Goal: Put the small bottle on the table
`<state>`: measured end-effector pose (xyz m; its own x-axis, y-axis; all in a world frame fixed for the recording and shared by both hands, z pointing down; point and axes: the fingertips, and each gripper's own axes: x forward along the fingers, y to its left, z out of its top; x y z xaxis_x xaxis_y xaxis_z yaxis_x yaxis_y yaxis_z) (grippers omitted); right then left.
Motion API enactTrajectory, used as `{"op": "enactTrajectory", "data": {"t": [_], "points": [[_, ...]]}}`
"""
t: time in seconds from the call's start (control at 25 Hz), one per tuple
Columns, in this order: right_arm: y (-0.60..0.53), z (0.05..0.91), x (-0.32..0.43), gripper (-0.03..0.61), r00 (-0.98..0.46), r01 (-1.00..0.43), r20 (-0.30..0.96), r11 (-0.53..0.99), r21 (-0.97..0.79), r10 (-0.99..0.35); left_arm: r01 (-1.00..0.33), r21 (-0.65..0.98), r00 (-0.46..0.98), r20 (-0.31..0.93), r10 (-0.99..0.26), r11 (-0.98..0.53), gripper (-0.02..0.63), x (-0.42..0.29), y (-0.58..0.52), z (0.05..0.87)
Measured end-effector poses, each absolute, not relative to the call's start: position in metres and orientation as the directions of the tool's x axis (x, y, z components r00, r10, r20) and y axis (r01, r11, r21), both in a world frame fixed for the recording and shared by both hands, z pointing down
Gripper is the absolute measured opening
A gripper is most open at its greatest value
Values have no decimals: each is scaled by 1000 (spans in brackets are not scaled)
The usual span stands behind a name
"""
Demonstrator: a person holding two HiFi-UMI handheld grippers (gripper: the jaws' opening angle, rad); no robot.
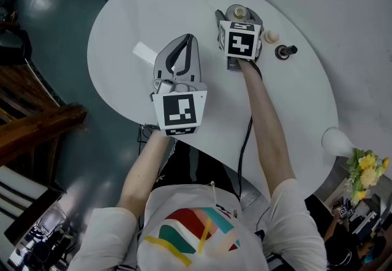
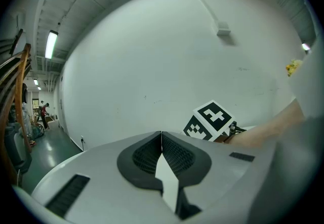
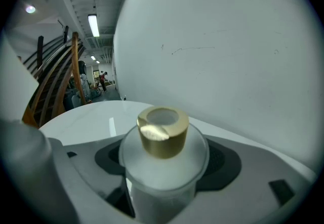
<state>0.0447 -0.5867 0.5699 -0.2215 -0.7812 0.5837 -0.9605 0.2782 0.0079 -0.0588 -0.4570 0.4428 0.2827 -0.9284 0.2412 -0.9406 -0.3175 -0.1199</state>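
A white round table (image 1: 122,31) is set against a pale wall, with dark floor seen past its left edge. The small bottle (image 1: 237,13) is found near the table's far edge, close to the wall, and is kept upright between the jaws of the right gripper (image 1: 239,18). In the right gripper view the jaws are seen closed against both sides of the frosted body of the bottle (image 3: 162,172), and its gold cap (image 3: 163,132) is shown on top. Whether the base of the bottle touches the table cannot be told. The left gripper (image 1: 188,40) is held over the middle of the table; in the left gripper view its jaws are seen brought together at the tips (image 2: 161,137), with nothing gripped. A white slip (image 1: 145,52) is seen lying flat on the table just left of that gripper. A small cream object (image 1: 270,36) and a small dark object (image 1: 285,51) are placed just right of the right gripper.
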Motion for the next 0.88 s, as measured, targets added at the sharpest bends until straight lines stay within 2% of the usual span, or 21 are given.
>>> {"op": "enactTrajectory", "data": {"t": [0.24,0.52,0.88], "points": [[-590,530,43,353,-231,-960,539,280,8,-810,-942,-125,282,205,-937,-311,17,-62,-457,421],[-582,457,37,353,-228,-939,465,319,127,-856,-945,-130,284,124,-951,-299,17,-59,-456,372],[-543,341,47,345,-268,-953,262,295,68,-927,-955,-124,271,-6,-963,-268,17,-54,-443,301]]}}
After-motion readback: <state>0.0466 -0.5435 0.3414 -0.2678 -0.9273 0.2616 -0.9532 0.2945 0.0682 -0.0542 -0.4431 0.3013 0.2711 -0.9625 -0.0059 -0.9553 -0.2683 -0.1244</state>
